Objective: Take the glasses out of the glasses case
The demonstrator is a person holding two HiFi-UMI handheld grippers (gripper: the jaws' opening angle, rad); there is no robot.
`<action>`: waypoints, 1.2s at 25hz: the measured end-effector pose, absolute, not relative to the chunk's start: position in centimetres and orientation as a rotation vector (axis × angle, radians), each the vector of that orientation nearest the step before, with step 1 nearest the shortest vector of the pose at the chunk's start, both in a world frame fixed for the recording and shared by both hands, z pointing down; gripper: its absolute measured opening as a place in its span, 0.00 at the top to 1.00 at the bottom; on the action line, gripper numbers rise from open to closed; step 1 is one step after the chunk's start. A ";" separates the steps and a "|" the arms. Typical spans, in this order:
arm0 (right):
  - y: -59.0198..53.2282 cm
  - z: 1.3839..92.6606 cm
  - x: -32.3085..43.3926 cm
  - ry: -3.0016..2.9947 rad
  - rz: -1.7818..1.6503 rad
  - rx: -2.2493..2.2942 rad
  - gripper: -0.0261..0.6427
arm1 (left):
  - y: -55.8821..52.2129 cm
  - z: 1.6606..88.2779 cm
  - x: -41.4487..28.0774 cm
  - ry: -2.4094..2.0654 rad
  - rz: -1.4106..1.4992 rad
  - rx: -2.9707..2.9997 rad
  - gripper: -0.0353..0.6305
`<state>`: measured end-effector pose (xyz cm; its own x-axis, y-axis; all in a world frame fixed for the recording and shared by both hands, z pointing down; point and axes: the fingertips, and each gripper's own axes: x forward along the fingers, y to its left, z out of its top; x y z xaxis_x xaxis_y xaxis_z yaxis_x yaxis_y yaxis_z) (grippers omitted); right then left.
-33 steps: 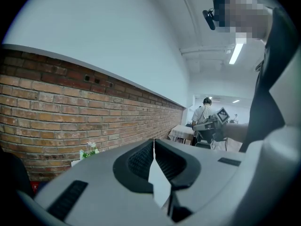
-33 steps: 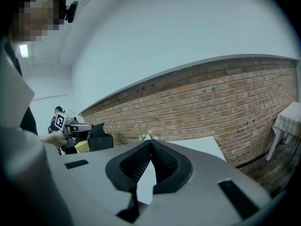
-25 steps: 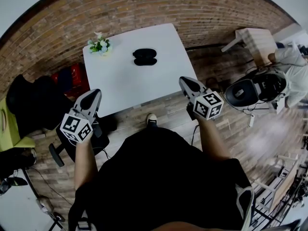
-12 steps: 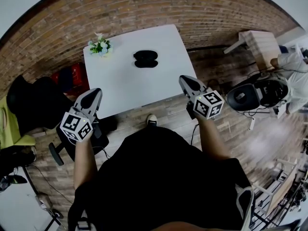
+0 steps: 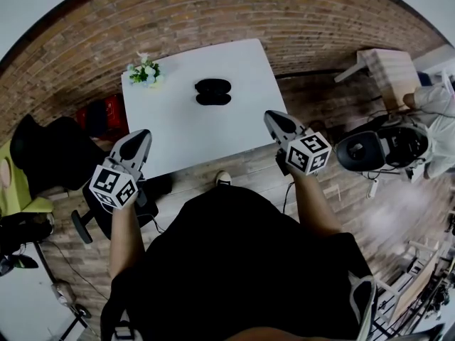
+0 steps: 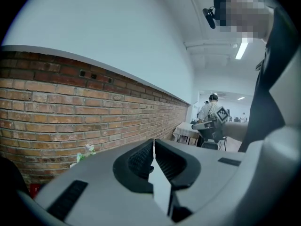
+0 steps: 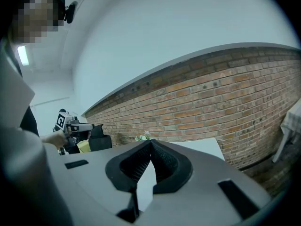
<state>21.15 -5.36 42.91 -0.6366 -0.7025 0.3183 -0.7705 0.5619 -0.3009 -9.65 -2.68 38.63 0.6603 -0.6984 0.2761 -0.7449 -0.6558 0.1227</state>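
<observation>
Left gripper (image 5: pixel 140 135) and right gripper (image 5: pixel 274 118) are hanging with jaws pressed together, holding nothing; the glasses case (image 5: pixel 213 92) is sitting on the table (image 5: pixel 178 130), well ahead of both tips, and arriving shut risks shoving it away

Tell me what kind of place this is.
Probably an indoor office or lab workspace: a long brick wall, a white table holding a black glasses case, and an office chair on a wood floor.

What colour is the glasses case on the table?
Black; the glasses case lies closed on the white table, clearest in the head view.
</observation>
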 end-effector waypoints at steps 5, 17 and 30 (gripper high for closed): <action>-6.7 43.5 22.4 -2.647 0.634 1.219 0.93 | -3.5 38.8 -8.1 -1.189 0.311 2.643 0.92; -8.6 43.0 25.0 -2.698 0.624 1.173 0.93 | -4.1 38.2 -4.8 -1.230 0.343 2.653 0.92; -8.3 42.6 25.1 -2.724 0.621 1.128 0.93 | -3.2 37.8 -4.3 -1.269 0.334 2.664 0.92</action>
